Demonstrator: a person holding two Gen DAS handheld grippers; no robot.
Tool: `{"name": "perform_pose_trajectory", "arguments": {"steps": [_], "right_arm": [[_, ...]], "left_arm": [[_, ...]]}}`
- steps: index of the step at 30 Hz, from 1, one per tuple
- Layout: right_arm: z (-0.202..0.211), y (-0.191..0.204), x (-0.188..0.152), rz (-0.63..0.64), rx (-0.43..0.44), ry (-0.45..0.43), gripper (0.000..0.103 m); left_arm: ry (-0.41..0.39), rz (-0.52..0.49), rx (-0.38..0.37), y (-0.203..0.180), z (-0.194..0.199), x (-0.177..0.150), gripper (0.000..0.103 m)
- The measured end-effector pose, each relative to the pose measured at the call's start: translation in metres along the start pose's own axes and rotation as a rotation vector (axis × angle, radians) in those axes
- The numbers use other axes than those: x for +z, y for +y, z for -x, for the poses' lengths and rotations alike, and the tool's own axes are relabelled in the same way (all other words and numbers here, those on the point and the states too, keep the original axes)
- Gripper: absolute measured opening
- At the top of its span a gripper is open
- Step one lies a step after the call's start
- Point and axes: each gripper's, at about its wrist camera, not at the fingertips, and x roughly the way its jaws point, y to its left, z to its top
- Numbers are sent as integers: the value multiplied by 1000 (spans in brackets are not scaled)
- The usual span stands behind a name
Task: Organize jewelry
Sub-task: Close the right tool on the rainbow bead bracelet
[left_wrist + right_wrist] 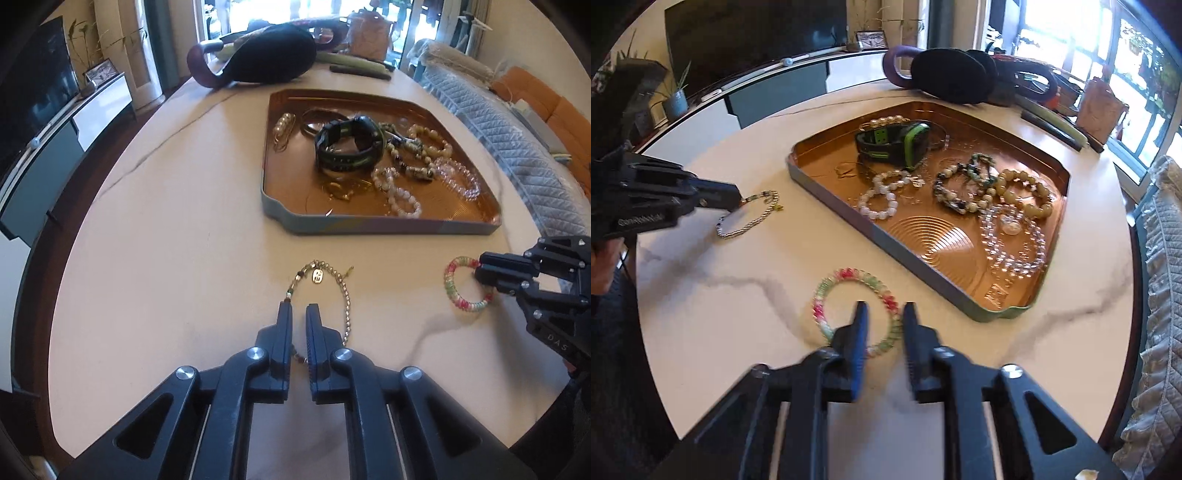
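tray [280,218] w/ watch [347,147] behind bracelets

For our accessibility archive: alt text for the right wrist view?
Right gripper pinches a pink-green bracelet on a marble table. Beyond it, a copper tray holds beaded bracelets and a watch; at left, the left gripper meets a gold bracelet.
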Motion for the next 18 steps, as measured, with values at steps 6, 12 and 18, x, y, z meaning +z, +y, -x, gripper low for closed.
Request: {"name": "perform_pose_trajectory", "arguments": {"steps": [6,12,18], "right_arm": [[-1,6,0,-2,-29,-11,5],[1,6,1,-23,-19,-19,5],[34,5,10,-67,-22,-151,5]], "left_arm": [[4,17,31,4,-7,0,42],[2,-8,-29,5,-8,3,3],[-6,-26,-51,-9,-1,-1,3]]}}
